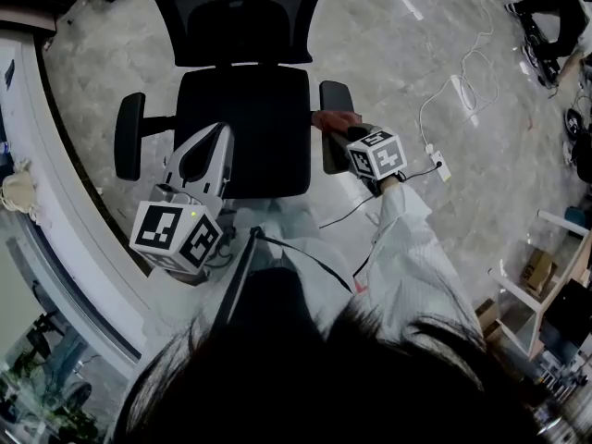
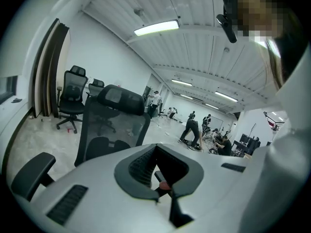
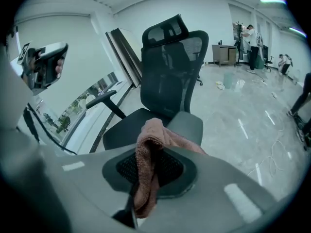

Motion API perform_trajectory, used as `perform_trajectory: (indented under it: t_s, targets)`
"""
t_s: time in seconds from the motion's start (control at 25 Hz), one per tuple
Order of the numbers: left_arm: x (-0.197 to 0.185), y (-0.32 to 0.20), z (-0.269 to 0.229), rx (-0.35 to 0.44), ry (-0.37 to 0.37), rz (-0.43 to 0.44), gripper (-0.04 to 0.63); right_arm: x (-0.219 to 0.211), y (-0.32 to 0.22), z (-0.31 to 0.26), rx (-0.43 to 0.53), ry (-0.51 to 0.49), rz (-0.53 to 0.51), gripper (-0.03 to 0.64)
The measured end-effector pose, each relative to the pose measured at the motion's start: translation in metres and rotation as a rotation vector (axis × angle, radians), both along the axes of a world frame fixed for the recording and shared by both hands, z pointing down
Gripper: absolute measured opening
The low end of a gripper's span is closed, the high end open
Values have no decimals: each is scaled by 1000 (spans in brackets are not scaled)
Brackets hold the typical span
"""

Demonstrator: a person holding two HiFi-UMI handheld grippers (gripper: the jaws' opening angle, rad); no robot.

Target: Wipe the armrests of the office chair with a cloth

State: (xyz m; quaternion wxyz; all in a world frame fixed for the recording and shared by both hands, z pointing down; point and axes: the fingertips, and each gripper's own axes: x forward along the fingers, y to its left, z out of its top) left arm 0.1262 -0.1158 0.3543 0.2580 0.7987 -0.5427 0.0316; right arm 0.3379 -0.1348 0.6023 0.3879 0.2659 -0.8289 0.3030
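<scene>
Pink-brown terry cloth (image 3: 146,174) is pinched between the pressed-together fingers of my right gripper (image 1: 350,133). Its free end is bunched up past the tips and seems to rest on the padded right armrest (image 1: 334,94) of the black mesh-backed office chair (image 1: 245,128). My left gripper (image 1: 219,137) hangs over the front left of the seat with its fingers closed tip to tip on nothing, apart from the black left armrest (image 1: 129,135), while a white cable (image 1: 462,86) snakes across the grey polished floor (image 1: 388,54) beyond the chair.
</scene>
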Motion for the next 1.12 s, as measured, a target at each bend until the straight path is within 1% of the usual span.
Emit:
perform_trajectory:
  t_s: [0.16,0.32,0.48,0.52,0.56,0.68,0.88,1.0,1.12]
  targets:
    - [-27,6,8,-20,-13,-58,3,-10,-55,12,3,31,30,46]
    - [-45,12,13,-39,-25,-104,3,-15,-100,18,20,68,65,46]
    - [-54,17,17,-52,-36,-124,3,-12,-132,18,61,102,132,46]
    - [-56,18,17,-52,-37,-126,3,-12,-133,18,54,103,137,46]
    - [-57,19,18,-52,-37,-128,3,-15,-129,19,34,99,126,46]
    - [-56,21,18,-47,-30,-125,3,-26,-97,25,-30,98,41,46]
    - [-41,19,9,-20,-14,-88,3,-27,-41,19,-46,96,-28,46]
    - [-31,16,3,2,-6,-60,3,-22,-2,13,-57,78,-47,46]
    - [-20,14,-6,25,-1,-36,3,-13,38,6,-67,49,-39,46]
